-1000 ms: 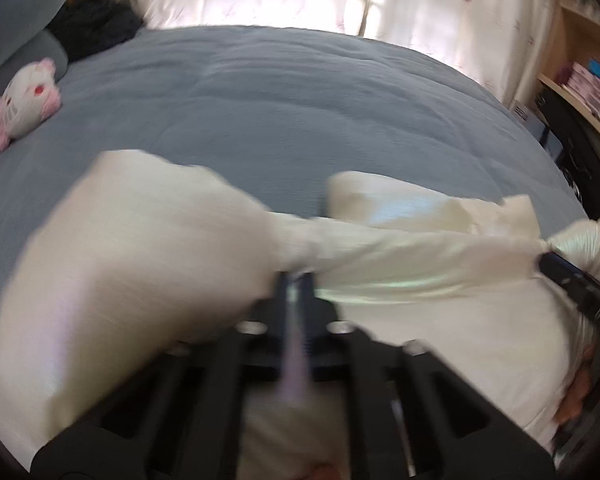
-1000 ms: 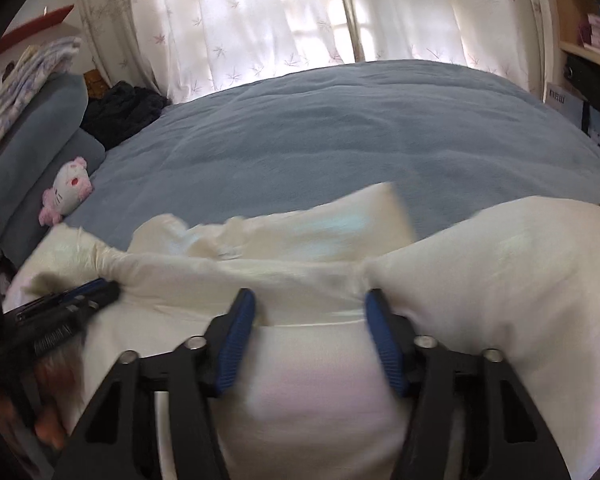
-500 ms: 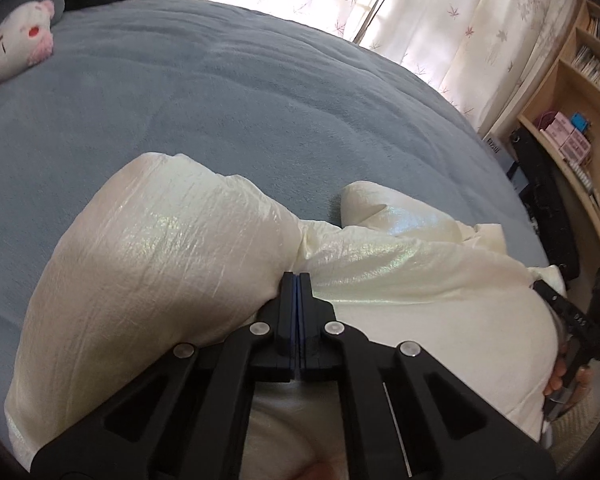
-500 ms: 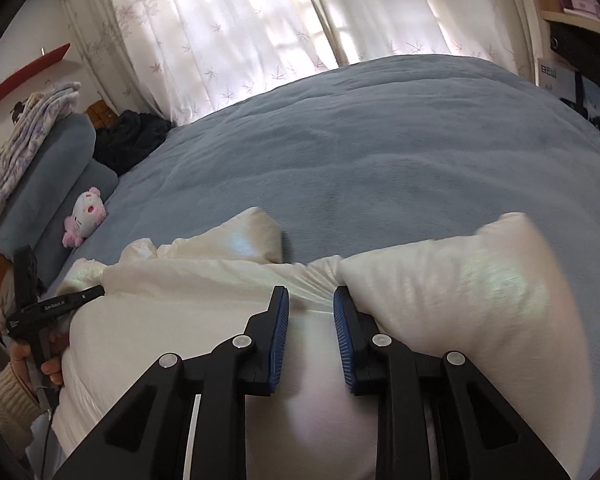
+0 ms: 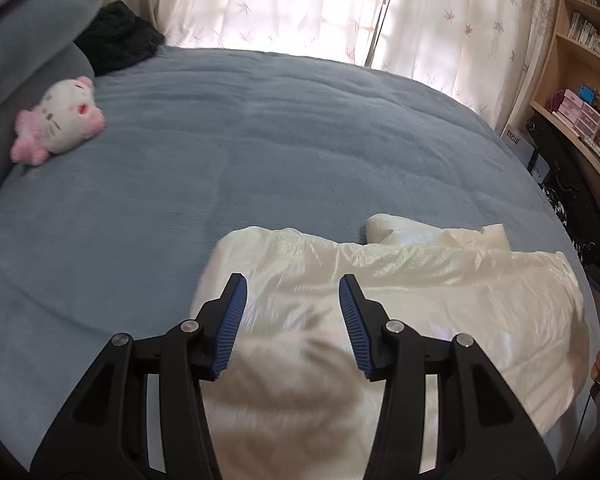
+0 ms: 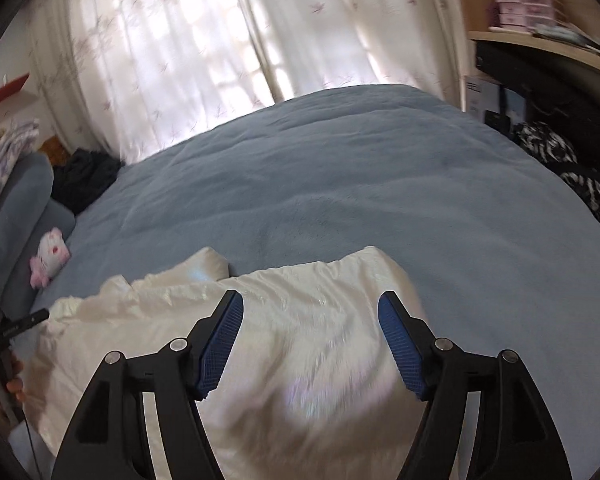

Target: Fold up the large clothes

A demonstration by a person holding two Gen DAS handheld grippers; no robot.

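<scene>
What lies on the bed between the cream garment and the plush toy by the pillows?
Nothing: in the left wrist view only bare blue bedspread runs from the cream garment to the plush toy. The right wrist view shows the same.

I'm in a home bedrm: blue bed [image 5: 300, 152], plush toy [image 5: 58, 120], sheer curtains [image 5: 284, 4], bookshelf [image 5: 580, 52] w/ boxes.

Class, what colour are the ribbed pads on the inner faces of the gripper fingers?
Blue, on black fingers; the left wrist view shows it best.

Backlit curtains [image 5: 284, 4], fisheye edges, motion blur
</scene>
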